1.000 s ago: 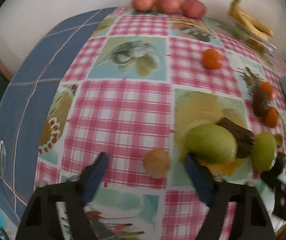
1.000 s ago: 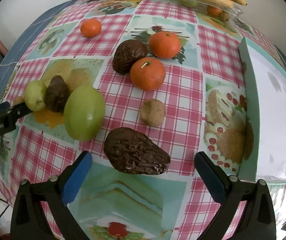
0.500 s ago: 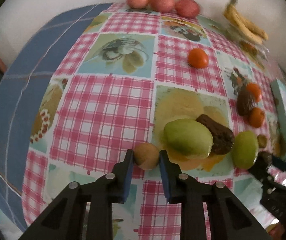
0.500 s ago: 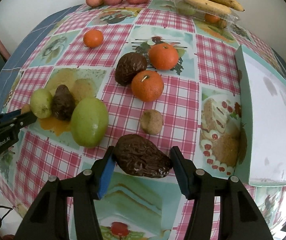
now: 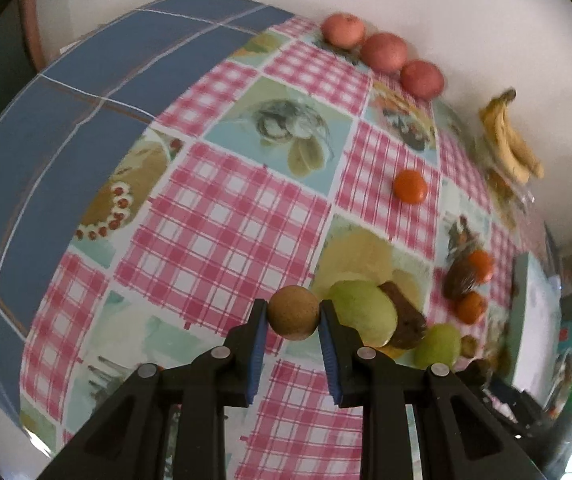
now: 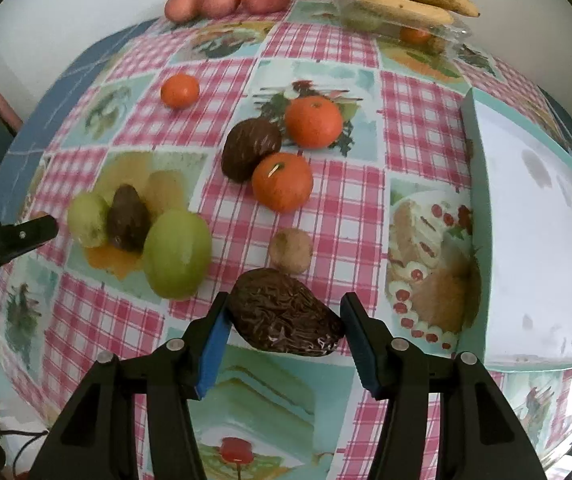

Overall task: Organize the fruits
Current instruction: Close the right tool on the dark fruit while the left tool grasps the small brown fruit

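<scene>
While the left gripper [image 5: 293,318] has its blue-padded jaws clamped on a small round brown fruit [image 5: 293,312], that fruit sits between the pads, seemingly raised off the checked tablecloth [image 5: 221,236]. Just right of it lie a large green fruit [image 5: 364,317], a dark wrinkled fruit [image 5: 404,318] and a smaller green fruit [image 5: 438,346], touching in a row. Farther off, a small orange [image 5: 410,186] sits alone, and three reddish fruits [image 5: 384,52] line the far edge by the wall, with bananas [image 5: 510,148] to their right.

The right gripper [image 6: 286,326] has its jaws closed on a big dark wrinkled avocado [image 6: 283,314], one pad at each end of it, near the table's near edge. Just beyond the avocado rests another small brown fruit [image 6: 290,250]. Farther away, two oranges [image 6: 298,156] flank a second dark avocado [image 6: 249,148], all touching. To the left is the green-and-dark cluster [image 6: 141,228], with the tip of the left gripper beside it. A pale teal-rimmed tray [image 6: 476,208] lies at the right.
</scene>
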Demonstrator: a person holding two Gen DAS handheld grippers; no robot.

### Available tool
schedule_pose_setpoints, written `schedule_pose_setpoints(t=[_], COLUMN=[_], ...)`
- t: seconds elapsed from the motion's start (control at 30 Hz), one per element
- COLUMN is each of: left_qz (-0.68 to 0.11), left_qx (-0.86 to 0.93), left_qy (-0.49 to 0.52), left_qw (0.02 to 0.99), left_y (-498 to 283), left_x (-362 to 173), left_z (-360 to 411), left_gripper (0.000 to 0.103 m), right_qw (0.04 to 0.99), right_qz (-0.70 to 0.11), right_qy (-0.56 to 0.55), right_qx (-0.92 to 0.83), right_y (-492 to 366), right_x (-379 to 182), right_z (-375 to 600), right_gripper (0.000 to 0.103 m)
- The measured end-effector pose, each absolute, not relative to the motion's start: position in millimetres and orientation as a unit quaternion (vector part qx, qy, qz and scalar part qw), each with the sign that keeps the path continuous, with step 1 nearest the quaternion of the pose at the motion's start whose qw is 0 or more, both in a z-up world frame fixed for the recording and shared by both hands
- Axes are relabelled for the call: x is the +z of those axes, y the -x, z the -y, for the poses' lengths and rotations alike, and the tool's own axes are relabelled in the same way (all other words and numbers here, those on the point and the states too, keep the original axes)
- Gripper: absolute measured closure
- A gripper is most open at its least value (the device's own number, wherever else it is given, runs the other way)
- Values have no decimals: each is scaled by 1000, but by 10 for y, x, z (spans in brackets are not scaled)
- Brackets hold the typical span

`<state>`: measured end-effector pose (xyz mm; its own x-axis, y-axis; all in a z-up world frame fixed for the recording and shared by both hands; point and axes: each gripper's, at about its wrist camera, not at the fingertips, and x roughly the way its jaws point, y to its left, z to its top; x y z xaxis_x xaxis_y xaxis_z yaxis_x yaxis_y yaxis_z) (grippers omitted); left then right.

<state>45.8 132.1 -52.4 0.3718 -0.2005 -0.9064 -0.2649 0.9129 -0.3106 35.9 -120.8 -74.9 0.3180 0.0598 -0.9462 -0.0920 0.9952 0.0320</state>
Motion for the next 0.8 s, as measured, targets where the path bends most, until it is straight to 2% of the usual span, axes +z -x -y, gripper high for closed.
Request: schedule_pose_setpoints(t=[0.33,0.8], left_qz=[-531,-531], left_qx=[-4,-90], left_qy=[225,165], left_qw=[817,826], left_y=[-626,-994], left_x=[-114,135], left_z=[-996,209], left_gripper=[76,76], right_qw=[837,842], right_qz=[-546,-511], right_qy=[-34,-97], right_qx=[7,-140], right_y=[-398,-684], right_x=[-444,-134], right_z=[1519,2464], right_gripper=[46,46])
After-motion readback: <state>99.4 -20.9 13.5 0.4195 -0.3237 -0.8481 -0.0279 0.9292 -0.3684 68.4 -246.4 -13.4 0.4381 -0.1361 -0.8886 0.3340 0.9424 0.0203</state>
